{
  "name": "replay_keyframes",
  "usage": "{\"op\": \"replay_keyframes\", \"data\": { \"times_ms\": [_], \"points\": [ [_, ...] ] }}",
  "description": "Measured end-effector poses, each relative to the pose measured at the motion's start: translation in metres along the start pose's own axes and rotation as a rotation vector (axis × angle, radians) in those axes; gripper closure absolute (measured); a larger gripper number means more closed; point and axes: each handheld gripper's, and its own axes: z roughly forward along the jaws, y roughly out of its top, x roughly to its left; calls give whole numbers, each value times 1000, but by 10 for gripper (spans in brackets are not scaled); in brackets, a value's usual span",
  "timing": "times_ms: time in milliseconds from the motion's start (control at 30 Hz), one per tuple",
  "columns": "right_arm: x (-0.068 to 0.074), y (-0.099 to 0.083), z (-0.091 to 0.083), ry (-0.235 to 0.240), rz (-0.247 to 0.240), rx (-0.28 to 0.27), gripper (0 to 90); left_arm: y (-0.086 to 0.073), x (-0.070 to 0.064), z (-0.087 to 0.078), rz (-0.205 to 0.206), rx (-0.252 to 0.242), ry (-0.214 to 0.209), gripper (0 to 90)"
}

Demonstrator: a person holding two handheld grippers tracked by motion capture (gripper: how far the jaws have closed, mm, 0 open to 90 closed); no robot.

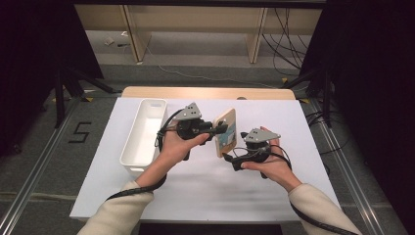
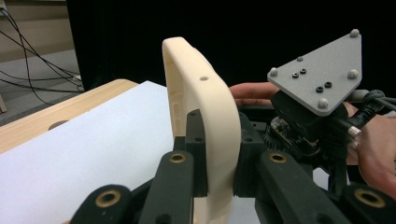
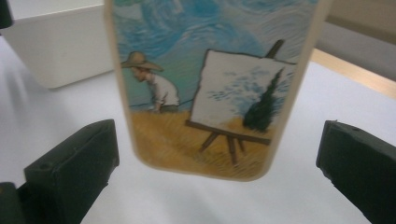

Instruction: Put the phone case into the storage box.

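The left gripper (image 1: 221,129) squeezes a cream phone case (image 1: 226,132) by its edge and holds it up over the white bench (image 1: 274,188). Its picture shows a painter in a straw hat beside an easel, with no words to read. The right gripper (image 3: 217,163) is wide open around the bottom end, not touching, and a white bin (image 1: 142,134) sits left.

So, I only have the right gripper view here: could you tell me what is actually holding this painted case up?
Observer: The left gripper is shut on the phone case, clamping its rim; the left gripper view shows a jaw on each side of the cream edge.
Operator: Thank you. Are my jaws level with it?
Observer: The right gripper stands open, its jaws apart on both sides of the case's lower end, touching nothing.
Operator: And that white thing behind?
Observer: A long white bin on the table's left side; it looks empty.
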Motion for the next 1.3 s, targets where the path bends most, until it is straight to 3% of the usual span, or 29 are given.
{"op": "replay_keyframes", "data": {
  "times_ms": [1300],
  "points": [
    [0,-1,2,33,-1,2,3,2,-8,11,27,-6,-36,800]
  ]
}}
